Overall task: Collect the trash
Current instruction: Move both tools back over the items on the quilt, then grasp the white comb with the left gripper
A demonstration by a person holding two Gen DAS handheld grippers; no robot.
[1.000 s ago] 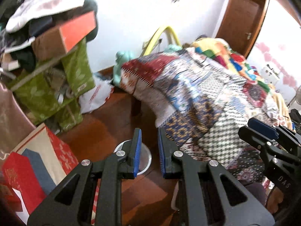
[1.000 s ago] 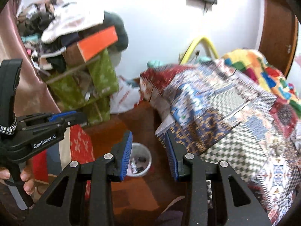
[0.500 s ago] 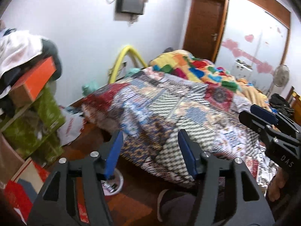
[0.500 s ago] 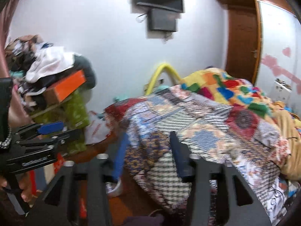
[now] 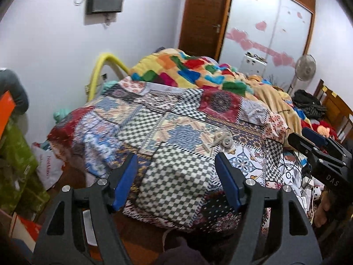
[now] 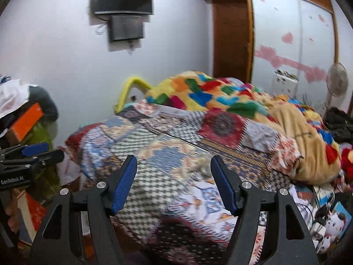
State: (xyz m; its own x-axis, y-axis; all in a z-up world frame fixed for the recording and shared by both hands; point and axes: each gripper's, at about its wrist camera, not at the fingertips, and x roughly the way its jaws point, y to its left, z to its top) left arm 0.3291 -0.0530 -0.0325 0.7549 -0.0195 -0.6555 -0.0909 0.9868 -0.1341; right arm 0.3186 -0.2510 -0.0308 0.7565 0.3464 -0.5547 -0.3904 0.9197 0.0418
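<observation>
Facing the bed [image 5: 176,176], both tongs are empty and their jaws are opening, with only the patchwork bedspread [image 5: 141,132] showing between the blue pads. The left tongs [image 5: 176,181] hang over the near corner of the bed, above the grey-and-white checked patch. The right tongs [image 6: 174,183] also point at that near end; in the left wrist view they show at the right edge [image 5: 317,145], held in a hand [image 5: 324,209].

The trash [image 5: 221,140], a small pale crumpled clump with a few short sticks, lies on the bedspread a little in from the near edge, toward the bed's right side, just beyond the left tongs' right pad. In the right wrist view it is blurred [image 6: 198,165].

A multicoloured blanket [image 5: 194,70] is heaped at the far end of the bed.
</observation>
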